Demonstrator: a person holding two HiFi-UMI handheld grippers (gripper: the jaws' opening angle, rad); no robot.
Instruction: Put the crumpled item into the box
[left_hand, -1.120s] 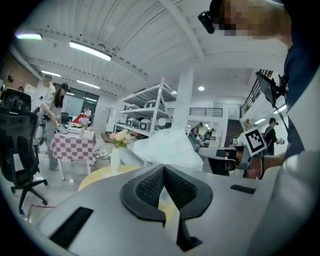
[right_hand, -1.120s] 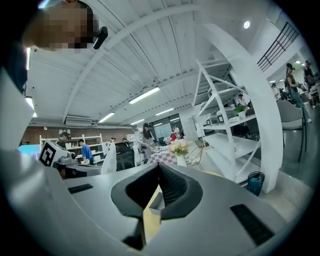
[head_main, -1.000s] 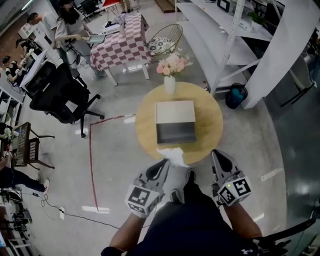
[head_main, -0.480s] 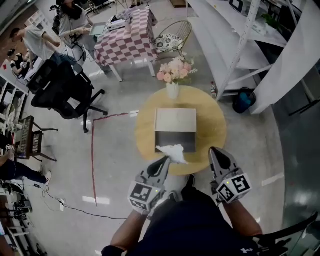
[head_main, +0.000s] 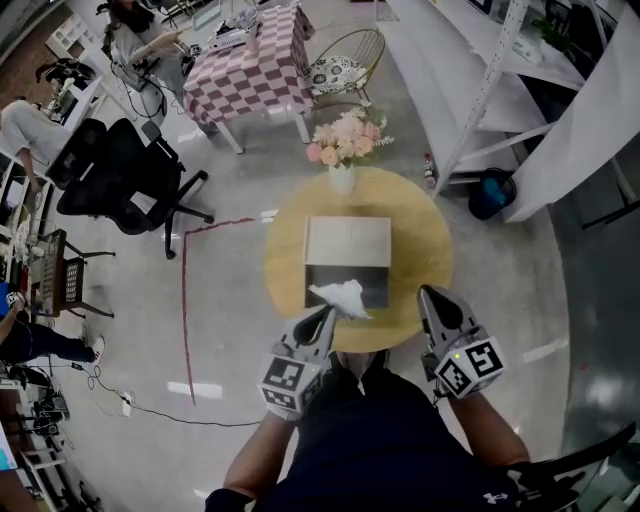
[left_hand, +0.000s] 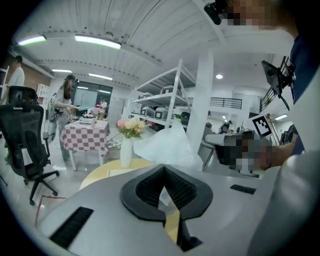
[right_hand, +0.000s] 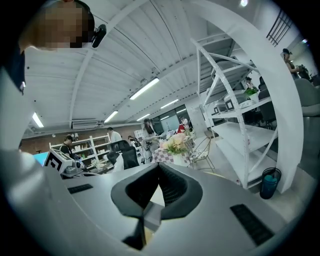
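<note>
A white crumpled item (head_main: 340, 297) hangs at the near rim of the open box (head_main: 347, 283), and my left gripper (head_main: 324, 314) is shut on it. In the left gripper view the crumpled item (left_hand: 169, 144) bulges out just past the tip of the left gripper (left_hand: 164, 169). The box has a dark inside and a pale lid (head_main: 348, 240) folded back; it stands on a round wooden table (head_main: 420, 250). Off to the right of the box, my right gripper (head_main: 428, 296) is shut with nothing in it, as the right gripper view also shows for the right gripper (right_hand: 159, 167).
A white vase of pink flowers (head_main: 342, 152) stands at the table's far edge. Beyond it are a checkered table (head_main: 250, 75) and a wire chair (head_main: 345, 65). White shelving (head_main: 470, 60) runs along the right, a black office chair (head_main: 125, 180) stands left, and people work at desks far left.
The left gripper has carried the crumpled item up from the table's near edge to the box's near rim. The right gripper has stayed beside it.
</note>
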